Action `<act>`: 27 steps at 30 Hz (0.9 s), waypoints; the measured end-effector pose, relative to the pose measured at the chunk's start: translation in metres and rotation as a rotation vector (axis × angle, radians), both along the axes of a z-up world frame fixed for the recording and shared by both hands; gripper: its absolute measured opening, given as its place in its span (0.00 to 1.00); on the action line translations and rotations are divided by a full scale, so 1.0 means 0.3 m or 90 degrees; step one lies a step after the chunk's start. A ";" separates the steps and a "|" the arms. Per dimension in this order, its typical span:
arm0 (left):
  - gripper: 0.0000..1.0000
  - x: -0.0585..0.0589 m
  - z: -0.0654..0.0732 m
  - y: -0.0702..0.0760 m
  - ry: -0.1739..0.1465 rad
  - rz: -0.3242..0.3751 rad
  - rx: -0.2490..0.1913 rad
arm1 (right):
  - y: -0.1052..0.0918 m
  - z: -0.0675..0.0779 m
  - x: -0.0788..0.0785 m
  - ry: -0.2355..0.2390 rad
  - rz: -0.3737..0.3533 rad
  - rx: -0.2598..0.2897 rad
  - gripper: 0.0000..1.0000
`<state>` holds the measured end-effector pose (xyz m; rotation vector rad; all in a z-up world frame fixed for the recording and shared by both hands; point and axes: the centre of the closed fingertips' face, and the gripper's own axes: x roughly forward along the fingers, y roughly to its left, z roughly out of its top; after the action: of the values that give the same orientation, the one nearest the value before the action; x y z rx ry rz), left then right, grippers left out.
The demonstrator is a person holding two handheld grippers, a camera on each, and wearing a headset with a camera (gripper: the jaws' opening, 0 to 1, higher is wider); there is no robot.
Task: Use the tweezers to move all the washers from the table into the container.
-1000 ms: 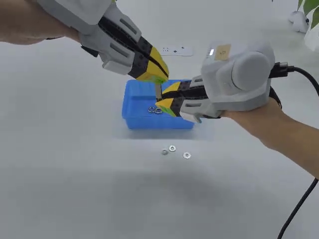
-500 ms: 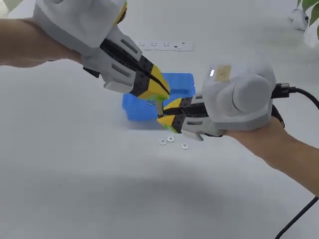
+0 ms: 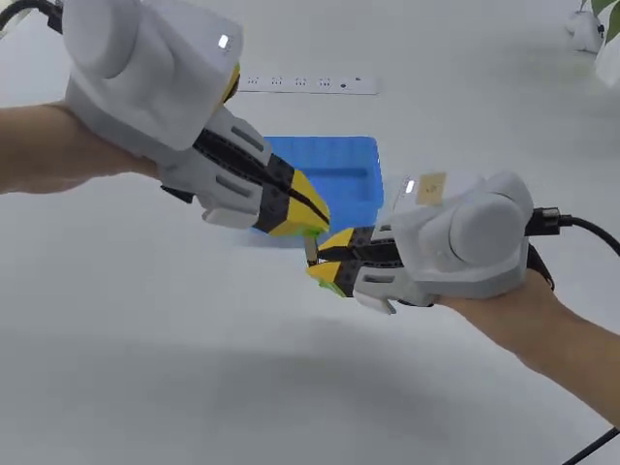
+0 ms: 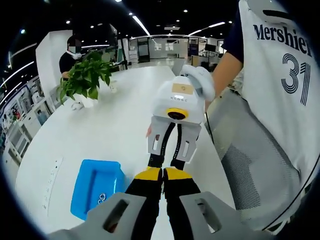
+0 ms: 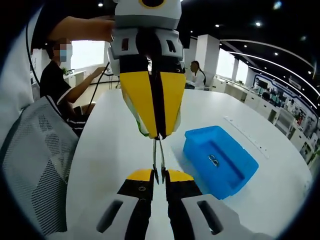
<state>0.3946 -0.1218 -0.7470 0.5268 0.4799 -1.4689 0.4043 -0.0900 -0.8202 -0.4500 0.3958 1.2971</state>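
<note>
The thin metal tweezers (image 3: 311, 248) (image 5: 158, 157) run from my left gripper (image 3: 308, 225) (image 5: 159, 134) above to my right gripper (image 3: 320, 262) (image 5: 158, 179) below. Both grippers' yellow-tipped jaws are shut on them. The two grippers meet tip to tip just in front of the blue container (image 3: 339, 170) (image 5: 227, 172) (image 4: 95, 187). Two washers (image 5: 213, 160) (image 4: 101, 198) lie inside the container. The table under the grippers is hidden in the head view, so I cannot see loose washers there. In the left gripper view my own shut jaws (image 4: 163, 175) point at the right gripper (image 4: 166, 161).
A white power strip (image 3: 300, 84) (image 5: 247, 134) lies beyond the container. A potted plant (image 4: 85, 77) (image 3: 599, 19) stands at the table's far corner. A mesh chair (image 5: 35, 160) and seated people are beside the table. The right gripper's cable (image 3: 581, 232) trails off right.
Both grippers have come back with the tweezers from over the container to the table just in front of it. They now cover the spot where three washers lay. The head camera shifted too.
</note>
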 end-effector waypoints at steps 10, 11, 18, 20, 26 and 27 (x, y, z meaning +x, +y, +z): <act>0.05 0.003 -0.056 -0.018 0.029 0.016 -0.008 | -0.011 -0.058 0.006 0.027 -0.008 -0.006 0.10; 0.05 0.009 -0.060 -0.017 0.030 0.020 -0.012 | -0.011 -0.061 0.008 0.026 -0.009 -0.006 0.10; 0.05 0.041 -0.072 -0.010 0.039 0.031 -0.020 | -0.007 -0.076 0.037 0.033 -0.014 -0.010 0.11; 0.05 0.050 -0.071 -0.008 0.038 0.030 -0.019 | -0.004 -0.076 0.043 0.033 -0.016 -0.010 0.11; 0.05 0.073 -0.070 0.002 0.034 0.032 -0.016 | 0.006 -0.074 0.062 0.031 -0.021 -0.007 0.11; 0.05 0.076 -0.069 0.002 0.033 0.033 -0.017 | 0.007 -0.074 0.065 0.028 -0.022 -0.007 0.11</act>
<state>0.4173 -0.1211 -0.7678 0.4536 0.5110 -1.4405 0.4239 -0.0879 -0.8424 -0.4226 0.4459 1.2737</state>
